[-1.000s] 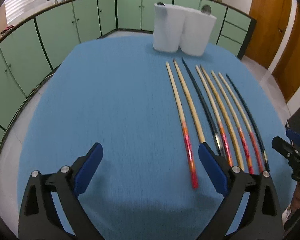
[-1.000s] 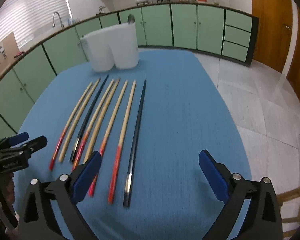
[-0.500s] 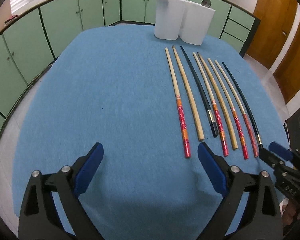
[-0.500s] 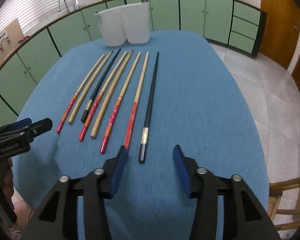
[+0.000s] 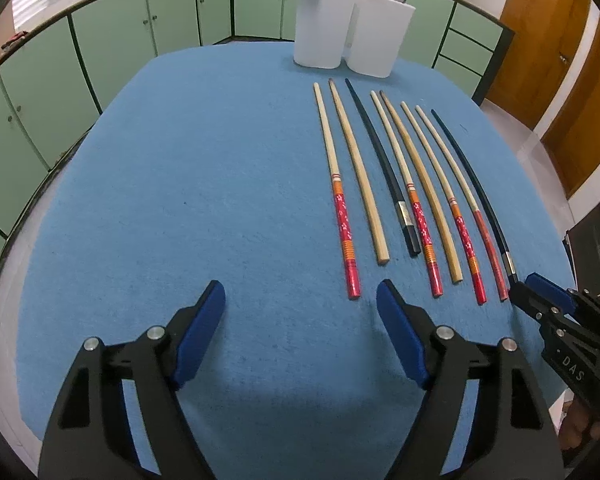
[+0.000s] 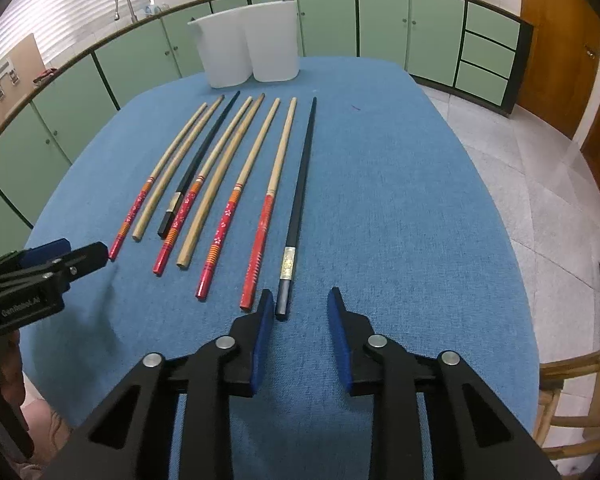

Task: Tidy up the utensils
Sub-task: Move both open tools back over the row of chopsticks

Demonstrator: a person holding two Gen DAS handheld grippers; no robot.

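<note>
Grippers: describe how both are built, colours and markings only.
Both match: the left gripper and right gripper have black, angular plastic arms with triangular cut-outs, silver round pivot pins, and blue fingers. White lettering marks the bodies: "DAS" on the right one, unreadable small print on the left. No cables show.

The left gripper (image 5: 300, 304) hovers over a blue tablecloth (image 5: 180, 200) with its jaws spread wide and nothing between them. Eight chopsticks (image 5: 404, 184) lie side by side on the cloth to the right of centre, some plain wood, some with red patterned ends, two black. Their thin tips point toward two white containers (image 5: 352, 46) standing together at the far edge. The right gripper (image 5: 540, 300) enters from the lower right, its tip just beside the near end of the outermost black chopstick (image 5: 472, 184). Green cabinets (image 5: 112, 52) line the background.
</note>
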